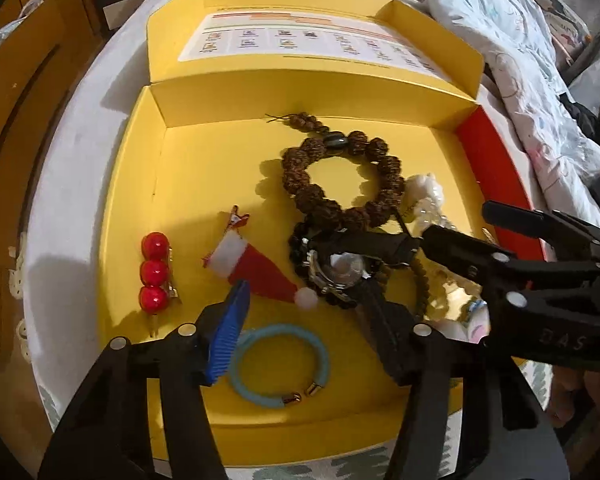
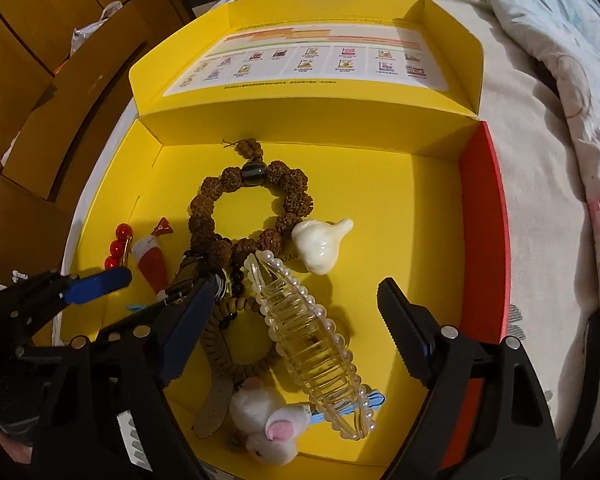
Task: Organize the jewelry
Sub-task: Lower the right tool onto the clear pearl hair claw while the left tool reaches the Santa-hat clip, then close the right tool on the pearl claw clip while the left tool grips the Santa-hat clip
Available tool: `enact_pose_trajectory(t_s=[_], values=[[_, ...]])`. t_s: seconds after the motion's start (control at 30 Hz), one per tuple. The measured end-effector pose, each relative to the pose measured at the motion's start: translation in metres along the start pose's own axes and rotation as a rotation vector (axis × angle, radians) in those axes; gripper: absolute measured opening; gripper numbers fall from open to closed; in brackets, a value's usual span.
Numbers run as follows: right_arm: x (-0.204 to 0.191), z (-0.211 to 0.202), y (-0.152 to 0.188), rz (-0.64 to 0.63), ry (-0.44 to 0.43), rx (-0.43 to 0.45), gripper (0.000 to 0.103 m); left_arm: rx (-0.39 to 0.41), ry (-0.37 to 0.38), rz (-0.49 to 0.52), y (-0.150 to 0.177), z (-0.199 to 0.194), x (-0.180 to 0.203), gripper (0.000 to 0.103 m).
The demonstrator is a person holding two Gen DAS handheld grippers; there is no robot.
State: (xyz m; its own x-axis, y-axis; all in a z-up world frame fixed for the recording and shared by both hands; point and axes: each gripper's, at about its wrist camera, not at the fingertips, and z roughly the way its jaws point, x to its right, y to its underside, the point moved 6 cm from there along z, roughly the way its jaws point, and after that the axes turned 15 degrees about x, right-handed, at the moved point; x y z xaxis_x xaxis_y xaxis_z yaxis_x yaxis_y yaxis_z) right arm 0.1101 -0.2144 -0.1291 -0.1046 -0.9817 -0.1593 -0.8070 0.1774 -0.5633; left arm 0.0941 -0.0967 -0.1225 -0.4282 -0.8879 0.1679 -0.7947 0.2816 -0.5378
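Open yellow box [image 2: 380, 184] holds jewelry: brown bead bracelet [image 2: 252, 208] mid-floor; white shell [image 2: 320, 244] touching its right; pearl-edged clear hair claw [image 2: 312, 344] below; watch [image 1: 340, 272] below-left of bracelet.

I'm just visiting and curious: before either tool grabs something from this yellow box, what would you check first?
1. Left gripper open: ok, jaws spread, nothing held.
2. Right gripper open: ok, jaws spread above the pearl hair claw.
3. Watch free to lift alone: not ok, it lies against the bead bracelets.
4. Box lid out of the way: ok, folded back.
5. Grippers clear of each other: cannot tell, they crowd near the watch.
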Motion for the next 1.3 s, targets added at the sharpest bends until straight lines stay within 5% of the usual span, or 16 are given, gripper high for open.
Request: enact_pose_trajectory(t_s=[1.07,1.3], values=[[0.008,0.027,0.019,-0.004,0.004,-0.077,0.066,-0.041,-0.032,-0.053,-0.009,0.030,-0.030,0.055],[0.004,0.028,0.022,-0.040,0.017,-0.072,0.066,-0.021,-0.075,-0.013,-0.013,0.018,-0.029,0.045]])
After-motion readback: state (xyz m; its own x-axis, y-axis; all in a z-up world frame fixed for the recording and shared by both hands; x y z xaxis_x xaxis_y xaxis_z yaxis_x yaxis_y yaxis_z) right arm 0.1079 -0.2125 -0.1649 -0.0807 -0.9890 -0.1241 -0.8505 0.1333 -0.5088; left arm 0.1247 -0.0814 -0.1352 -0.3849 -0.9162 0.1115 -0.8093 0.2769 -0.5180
